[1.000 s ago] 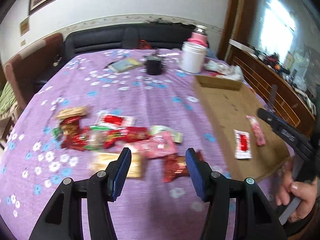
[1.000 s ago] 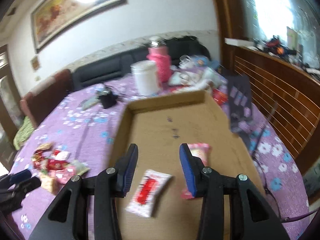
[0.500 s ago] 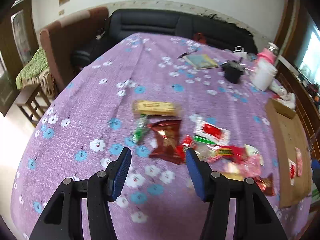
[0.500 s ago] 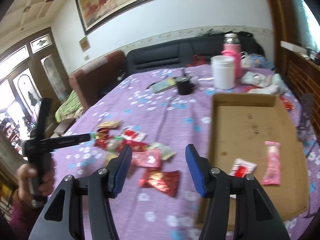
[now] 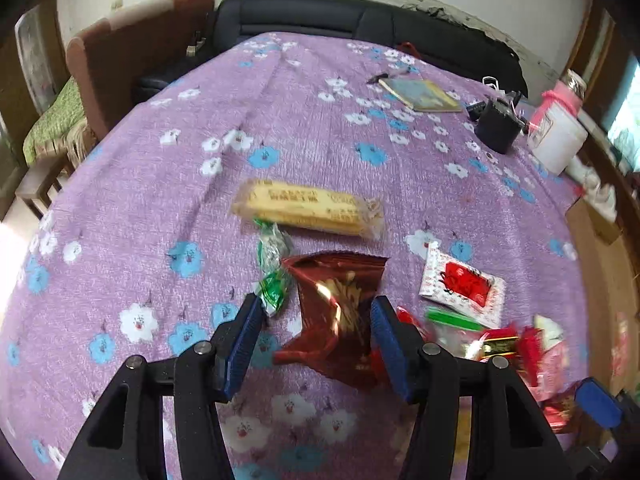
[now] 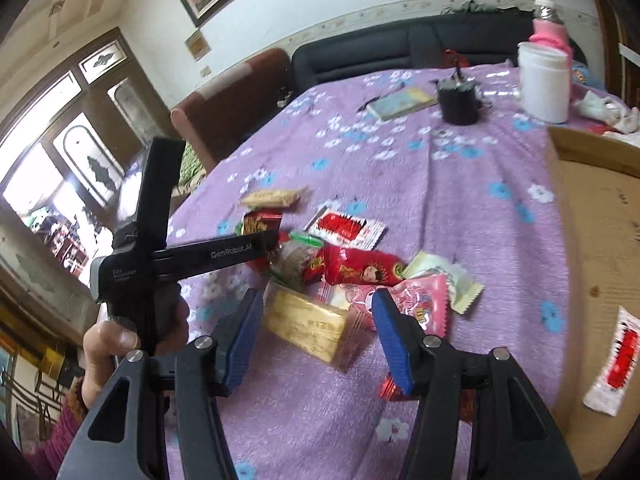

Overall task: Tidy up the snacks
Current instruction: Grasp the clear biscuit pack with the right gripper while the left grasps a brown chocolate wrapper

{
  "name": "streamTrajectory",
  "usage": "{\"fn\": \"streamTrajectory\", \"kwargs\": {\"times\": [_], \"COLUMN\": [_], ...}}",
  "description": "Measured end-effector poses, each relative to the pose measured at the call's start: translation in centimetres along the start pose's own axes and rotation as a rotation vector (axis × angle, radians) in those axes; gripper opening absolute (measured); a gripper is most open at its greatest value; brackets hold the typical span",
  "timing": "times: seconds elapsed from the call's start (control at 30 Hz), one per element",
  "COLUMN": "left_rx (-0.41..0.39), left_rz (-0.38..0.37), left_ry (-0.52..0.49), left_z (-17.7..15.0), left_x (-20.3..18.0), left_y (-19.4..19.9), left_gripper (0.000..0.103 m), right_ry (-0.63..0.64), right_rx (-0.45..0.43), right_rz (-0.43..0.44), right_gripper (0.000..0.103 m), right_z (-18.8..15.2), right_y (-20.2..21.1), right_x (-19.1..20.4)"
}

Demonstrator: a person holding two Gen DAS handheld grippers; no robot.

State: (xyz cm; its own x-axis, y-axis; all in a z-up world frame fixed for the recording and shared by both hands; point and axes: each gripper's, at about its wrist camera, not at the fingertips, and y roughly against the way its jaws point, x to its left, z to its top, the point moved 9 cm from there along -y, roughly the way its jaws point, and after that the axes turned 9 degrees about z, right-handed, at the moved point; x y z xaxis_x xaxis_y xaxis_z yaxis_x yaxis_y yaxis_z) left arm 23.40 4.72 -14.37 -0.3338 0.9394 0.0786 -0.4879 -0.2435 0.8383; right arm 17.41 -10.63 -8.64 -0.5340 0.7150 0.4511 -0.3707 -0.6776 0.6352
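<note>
I am holding my left tongs (image 5: pixel 316 344) open around the dark red packet (image 5: pixel 340 312) (not pressing it); my right tongs (image 6: pixel 318 340), just opening, are hanging apart over the yellow biscuit pack (image 6: pixel 308 326).

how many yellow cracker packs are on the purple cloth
2: one cracker pack at the pile's far edge, another cracker pack at the near edge between the right gripper's open jaws. More could be buried.
</note>
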Motion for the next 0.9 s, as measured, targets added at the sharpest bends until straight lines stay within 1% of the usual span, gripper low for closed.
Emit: {"fn": "streamTrajectory", "kwargs": {"times": [0.07,0.23,0.33,0.4,0.43,0.47,0.5,0.6,0.63,0.67,0.73,0.9], "left_rx": [-0.006,-0.025,-0.041,-0.051,-0.054,-0.053,-0.048,-0.034,-0.033,-0.033,-0.037,-0.036], "left_rz": [0.005,-0.004,-0.007,-0.011,-0.009,-0.010,-0.015,-0.032,-0.032,-0.032,-0.032,-0.025], "left_ry": [-0.013,-0.026,-0.022,-0.014,-0.008,0.000,0.010,0.039,0.045,0.046,0.043,0.034], "left_z": [-0.2,-0.1,0.0,0.1,0.1,0.1,0.1,0.2,0.3,0.3,0.2,0.1], "left_x": [-0.3,-0.3,0.0,0.3,0.5,0.8,1.1,1.6,1.7,1.7,1.7,1.7], "left_y": [0.1,0.8,1.4,1.7,1.8,1.8,1.8,1.6,1.5,1.5,1.7,1.6], "left_gripper": [0.046,0.041,0.039,0.039,0.039,0.039,0.039,0.039,0.039,0.039,0.039,0.039], "right_ry": [-0.005,-0.024,0.037,0.065,0.075,0.084,0.110,0.192,0.220,0.230,0.240,0.314], "right_rx": [0.004,0.025,0.050,0.093,0.141,0.167,0.169,0.124,0.111,0.108,0.119,0.169], "right_rz": [0.001,-0.015,0.019,0.072,0.158,0.209,0.230,0.121,0.092,0.082,0.070,-0.009], "right_gripper": [0.056,0.056,0.056,0.056,0.056,0.056,0.056,0.057,0.057,0.057,0.057,0.057], "right_z": [-0.1,-0.3,-0.9,-1.7,-2.6,-3.1,-3.4,-2.7,-2.5,-2.5,-2.8,-4.2], "right_y": [-0.5,-2.4,-2.6,-2.5,-2.4,-2.4,-2.0,-1.5,-1.4,-1.5,-2.3,-4.3], "right_x": [-0.4,-1.3,0.1,1.4,2.7,3.4,4.1,4.0,4.0,3.9,3.8,3.4]}}
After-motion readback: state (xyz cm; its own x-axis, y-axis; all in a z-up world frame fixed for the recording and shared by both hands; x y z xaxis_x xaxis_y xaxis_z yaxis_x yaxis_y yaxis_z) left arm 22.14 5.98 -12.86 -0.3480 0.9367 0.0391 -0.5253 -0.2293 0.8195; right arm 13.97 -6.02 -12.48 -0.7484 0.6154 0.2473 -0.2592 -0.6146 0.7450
